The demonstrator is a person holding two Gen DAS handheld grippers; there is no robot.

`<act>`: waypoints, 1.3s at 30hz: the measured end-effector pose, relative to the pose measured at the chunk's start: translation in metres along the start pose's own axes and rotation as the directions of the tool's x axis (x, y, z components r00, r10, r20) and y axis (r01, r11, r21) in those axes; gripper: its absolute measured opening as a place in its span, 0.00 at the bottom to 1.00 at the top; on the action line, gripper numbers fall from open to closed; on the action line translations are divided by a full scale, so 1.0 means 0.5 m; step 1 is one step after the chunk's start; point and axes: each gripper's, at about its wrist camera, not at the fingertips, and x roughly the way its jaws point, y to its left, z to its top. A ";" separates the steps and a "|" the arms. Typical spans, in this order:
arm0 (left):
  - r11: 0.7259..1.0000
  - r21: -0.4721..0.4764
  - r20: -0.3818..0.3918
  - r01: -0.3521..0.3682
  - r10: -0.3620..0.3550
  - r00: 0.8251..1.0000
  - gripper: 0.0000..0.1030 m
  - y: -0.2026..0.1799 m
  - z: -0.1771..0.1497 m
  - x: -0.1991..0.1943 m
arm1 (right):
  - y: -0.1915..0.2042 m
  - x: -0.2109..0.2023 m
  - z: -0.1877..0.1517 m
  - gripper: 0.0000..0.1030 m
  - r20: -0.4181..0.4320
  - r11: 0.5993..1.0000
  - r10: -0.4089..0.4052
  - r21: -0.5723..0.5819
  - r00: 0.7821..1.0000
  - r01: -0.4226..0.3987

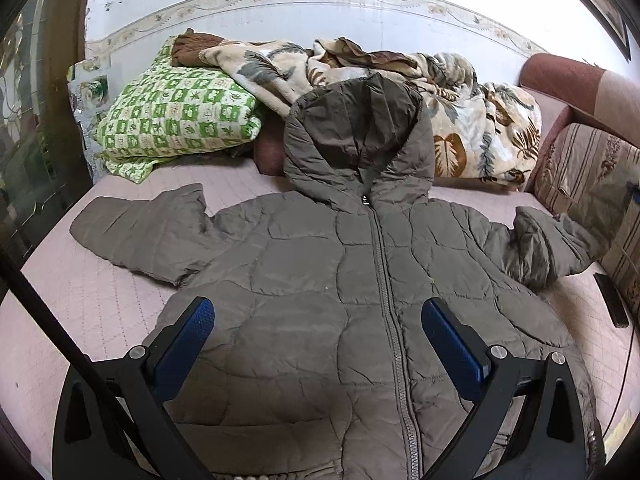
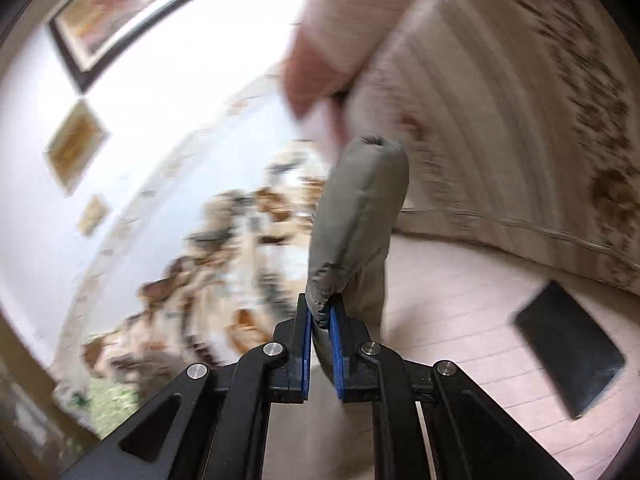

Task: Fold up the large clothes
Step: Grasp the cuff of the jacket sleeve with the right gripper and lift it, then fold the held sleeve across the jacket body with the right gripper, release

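A grey-brown quilted hooded jacket point(image 1: 320, 264) lies face up and zipped on the pink bed cover point(image 1: 60, 320), its hood resting against the bedding behind. Its left sleeve point(image 1: 136, 228) is spread flat; the right sleeve point(image 1: 548, 244) is bunched and lifted. My left gripper point(image 1: 318, 316) hovers open above the jacket's lower front, with nothing between its blue pads. In the right wrist view my right gripper point(image 2: 320, 316) is shut on the jacket sleeve's cuff point(image 2: 356, 216), which stands up from between the pads. That view is motion-blurred.
A green checked quilt point(image 1: 176, 120) and a leaf-print blanket point(image 1: 460, 120) are piled at the back of the bed. Striped cushions point(image 1: 584, 168) line the right side. A black phone-like slab point(image 2: 568, 348) lies on the cover near the right sleeve. A dark pole point(image 1: 52, 320) crosses the lower left.
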 end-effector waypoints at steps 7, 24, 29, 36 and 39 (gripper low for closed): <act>0.999 -0.010 0.017 -0.033 0.033 0.999 1.00 0.027 0.004 -0.009 | 0.166 0.002 -0.048 0.09 -0.095 0.970 0.228 -0.065 0.969 -0.235; 0.988 -0.113 -0.004 -0.106 0.107 0.994 1.00 0.130 0.022 0.005 | 0.412 0.116 -0.376 0.09 -0.518 0.850 0.335 -0.194 0.787 -0.490; 0.981 -0.142 -0.038 -0.129 0.125 0.991 1.00 0.161 0.021 0.024 | 0.412 0.191 -0.532 0.09 -0.672 0.859 0.234 -0.195 0.702 -0.473; 0.975 -0.185 -0.085 -0.124 0.109 0.990 1.00 0.186 0.031 0.068 | 0.407 0.258 -0.701 0.24 -0.817 0.839 0.049 -0.278 0.574 -0.468; 0.971 -0.228 -0.127 -0.073 0.045 0.991 1.00 0.192 0.041 0.102 | 0.413 0.245 -0.708 0.39 -0.836 0.809 0.040 -0.294 0.547 -0.509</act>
